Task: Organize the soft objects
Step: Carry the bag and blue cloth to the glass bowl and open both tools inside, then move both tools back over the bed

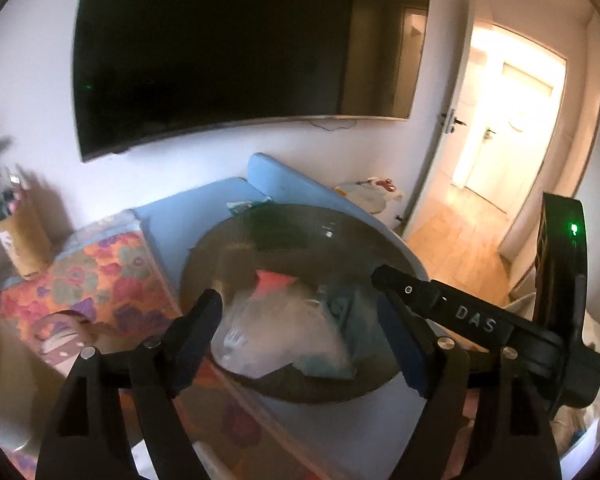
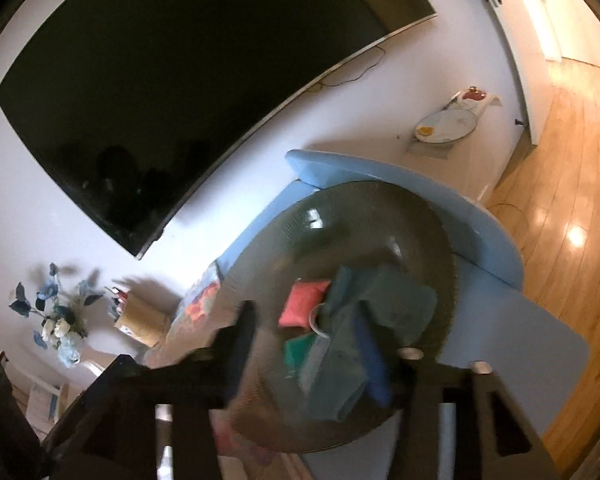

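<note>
A large dark bowl (image 1: 300, 232) is seen resting on a light blue cushion (image 1: 204, 216), beside a flowered cloth (image 1: 96, 280). Inside the bowl the soft things are heaped: a coral pouch (image 2: 302, 304), a green pouch (image 2: 298, 352), a teal cloth (image 2: 396, 300) and a clear plastic bag (image 1: 276, 332) with something pale in it.

The left claw (image 1: 300, 336) is held over the near rim of the bowl with its jaws well apart; the bag and cloth are seen between them, but nothing is pressed by the pads. The right claw (image 2: 308, 348) is likewise held over the bowl with its jaws apart and nothing clamped; the teal cloth lies just by its blue-padded finger (image 2: 370, 360), though contact cannot be told through the blur.

The things are judged light and limp. The cloth is expected to drape and trail when lifted, so it is best taken at a bunched fold near its middle rather than by an edge. The plastic bag is likely slippery and crinkly; a gathered ridge should be pinched firmly. The pouches look plump and yielding, and are best gripped across their narrow width. The bowl appears smooth and rigid, perhaps glass, so knocks against its rim should be avoided.
</note>
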Motion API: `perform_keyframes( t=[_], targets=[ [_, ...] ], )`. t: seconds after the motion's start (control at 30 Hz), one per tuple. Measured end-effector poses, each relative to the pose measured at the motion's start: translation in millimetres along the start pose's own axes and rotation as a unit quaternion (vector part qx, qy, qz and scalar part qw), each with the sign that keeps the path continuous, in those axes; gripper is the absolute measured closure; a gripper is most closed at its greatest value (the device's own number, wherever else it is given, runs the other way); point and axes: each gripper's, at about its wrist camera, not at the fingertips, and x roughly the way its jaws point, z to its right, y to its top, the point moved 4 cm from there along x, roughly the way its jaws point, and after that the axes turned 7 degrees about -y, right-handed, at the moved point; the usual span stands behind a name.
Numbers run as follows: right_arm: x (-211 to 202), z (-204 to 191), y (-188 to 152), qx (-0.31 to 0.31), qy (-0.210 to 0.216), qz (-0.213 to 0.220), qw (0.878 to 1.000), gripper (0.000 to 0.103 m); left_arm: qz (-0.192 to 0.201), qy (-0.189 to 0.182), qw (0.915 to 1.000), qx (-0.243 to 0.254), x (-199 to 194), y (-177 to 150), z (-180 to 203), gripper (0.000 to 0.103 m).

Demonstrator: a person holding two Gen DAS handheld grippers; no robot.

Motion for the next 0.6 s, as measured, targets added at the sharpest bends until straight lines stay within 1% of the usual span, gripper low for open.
perform_keyframes(
  t=[0.07,0.13,0.2,0.23,0.3,0.43,0.5,0.57,0.6],
  targets=[
    [-3,7,-2,0.006,0.002,0.004,1.0,0.049,-0.009,-0.011,0.9999,0.005,4,-4,4,0.024],
    [-10,11,-4,0.011,0.023,0.005,1.0,0.048,-0.007,-0.008,0.9998,0.017,2,-9,10,0.024],
    [-21,8,-8,-0.001,0.029,0.013,0.999,0.047,-0.009,-0.017,0.9995,0.024,-2,-13,15,0.024],
    [-27,7,-10,-0.009,0.028,0.019,0.999,0.044,-0.009,-0.02,0.9994,0.026,-5,-15,17,0.024],
    [-39,1,-16,-0.02,0.024,0.029,0.999,0.042,-0.003,-0.02,0.9993,0.032,-20,-19,22,0.024],
    [-69,-11,-32,-0.036,0.046,0.042,0.997,0.042,0.011,-0.023,0.999,0.037,-57,-31,24,0.024],
    [-85,-19,-41,-0.049,0.049,0.049,0.996,0.037,0.015,-0.029,0.9987,0.038,-77,-44,22,0.024],
    [-101,-29,-54,-0.061,0.057,0.054,0.995,0.023,0.019,-0.026,0.9988,0.036,-102,-57,16,0.024],
    [-109,-36,-63,-0.068,0.065,0.057,0.994,0.021,0.022,-0.027,0.9987,0.036,-111,-61,14,0.024]
  ],
)
